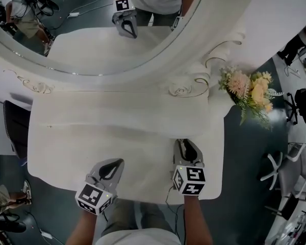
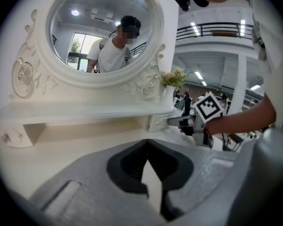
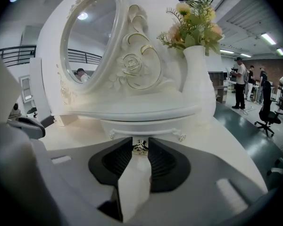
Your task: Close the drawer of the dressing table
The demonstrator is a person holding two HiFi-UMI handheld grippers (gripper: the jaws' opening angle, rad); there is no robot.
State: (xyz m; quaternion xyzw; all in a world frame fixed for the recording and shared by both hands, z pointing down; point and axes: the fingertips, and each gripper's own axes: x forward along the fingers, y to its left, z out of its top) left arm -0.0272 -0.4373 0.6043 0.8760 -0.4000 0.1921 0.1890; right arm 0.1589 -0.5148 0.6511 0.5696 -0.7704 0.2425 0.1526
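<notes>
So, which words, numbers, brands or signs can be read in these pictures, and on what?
None: no words or numbers can be read in any view.
The left tongs and right tongs carry only black-and-white square markers, not letters.
The knob in the right tongs is plain.

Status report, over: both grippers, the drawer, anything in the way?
Left gripper shut, empty, over tabletop. Right gripper shut on drawer knob. Drawer under shelf, how far in unclear. Nothing seen blocking it.
</notes>
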